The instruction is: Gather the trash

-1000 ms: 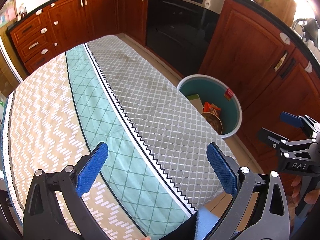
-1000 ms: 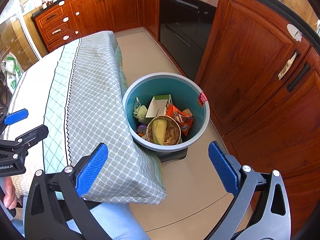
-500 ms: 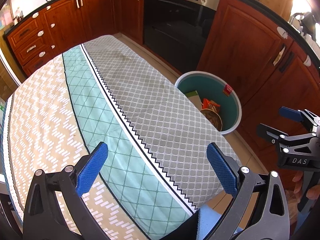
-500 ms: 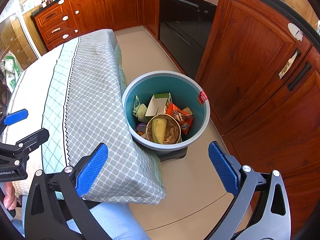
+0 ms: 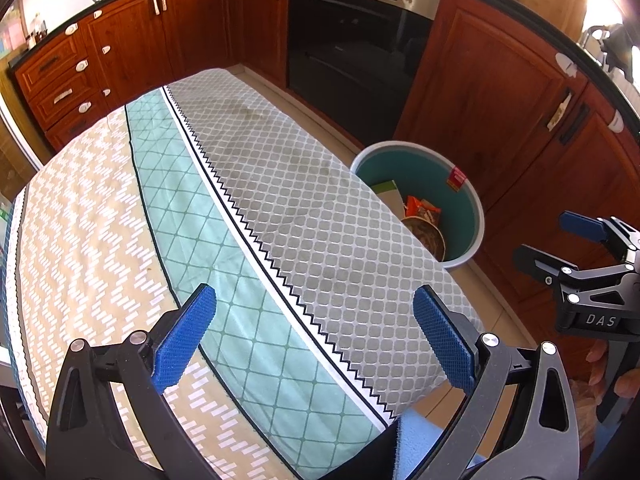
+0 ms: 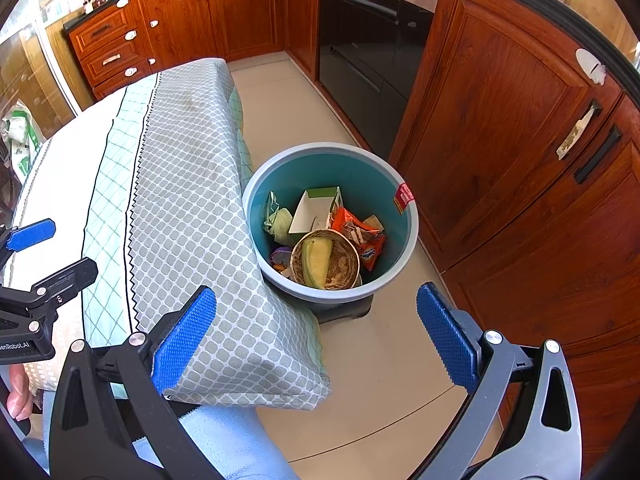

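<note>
A teal round bin (image 6: 400, 240) stands on the floor beside the table's right edge, also in the left wrist view as the bin (image 5: 472, 216). Inside lie a brown paper bowl (image 6: 340, 266) holding a banana peel (image 6: 314, 256), an orange snack wrapper (image 6: 366, 240), a white and green carton (image 6: 316, 210) and a crumpled green wrapper (image 6: 280, 220). My right gripper (image 6: 316, 338) hangs open over the floor in front of the bin, nothing between its blue pads. My left gripper (image 5: 314, 336) is open above the tablecloth (image 5: 160, 220), empty.
The patterned tablecloth (image 6: 188, 184) covers the table and drapes over its corner. Red-brown kitchen cabinets (image 6: 500, 140) and a black oven (image 6: 368, 48) run close behind the bin. Beige floor tiles (image 6: 380, 400) show between table and cabinets. A hand (image 5: 616, 376) holds the right gripper's handle.
Both views have drifted slightly; the left gripper has lifted and tilted a little, so more cabinets show. Both grippers stay open and empty, and the bin's contents are unmoved.
</note>
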`<move>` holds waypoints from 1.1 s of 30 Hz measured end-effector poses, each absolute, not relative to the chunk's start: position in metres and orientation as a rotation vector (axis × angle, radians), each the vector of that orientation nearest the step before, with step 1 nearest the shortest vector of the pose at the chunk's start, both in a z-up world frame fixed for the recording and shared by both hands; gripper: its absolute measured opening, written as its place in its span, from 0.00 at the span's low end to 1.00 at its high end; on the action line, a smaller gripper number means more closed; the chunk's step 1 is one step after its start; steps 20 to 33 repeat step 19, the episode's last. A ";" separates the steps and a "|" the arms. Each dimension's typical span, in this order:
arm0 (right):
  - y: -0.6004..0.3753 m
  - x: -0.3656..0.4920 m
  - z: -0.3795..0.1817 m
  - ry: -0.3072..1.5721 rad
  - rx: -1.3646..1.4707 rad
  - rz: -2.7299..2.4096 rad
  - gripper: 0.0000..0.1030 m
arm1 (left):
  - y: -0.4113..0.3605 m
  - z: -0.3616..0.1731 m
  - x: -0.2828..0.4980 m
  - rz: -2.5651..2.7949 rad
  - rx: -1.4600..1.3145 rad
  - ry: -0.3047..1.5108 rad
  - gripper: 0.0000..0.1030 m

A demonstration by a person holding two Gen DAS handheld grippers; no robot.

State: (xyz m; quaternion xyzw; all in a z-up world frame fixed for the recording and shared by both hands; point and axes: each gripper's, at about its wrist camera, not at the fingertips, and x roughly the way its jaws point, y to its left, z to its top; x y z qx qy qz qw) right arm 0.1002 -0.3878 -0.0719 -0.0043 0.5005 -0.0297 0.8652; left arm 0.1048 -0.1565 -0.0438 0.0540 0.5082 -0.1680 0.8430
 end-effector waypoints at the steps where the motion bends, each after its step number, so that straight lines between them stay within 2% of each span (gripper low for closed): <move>1: -0.388 0.100 -0.072 1.049 -0.009 -0.061 0.94 | -0.157 -0.044 0.105 -0.353 0.114 1.073 0.96; 33: -0.387 0.102 -0.075 1.056 -0.012 -0.065 0.94 | -0.157 -0.047 0.106 -0.340 0.116 1.081 0.96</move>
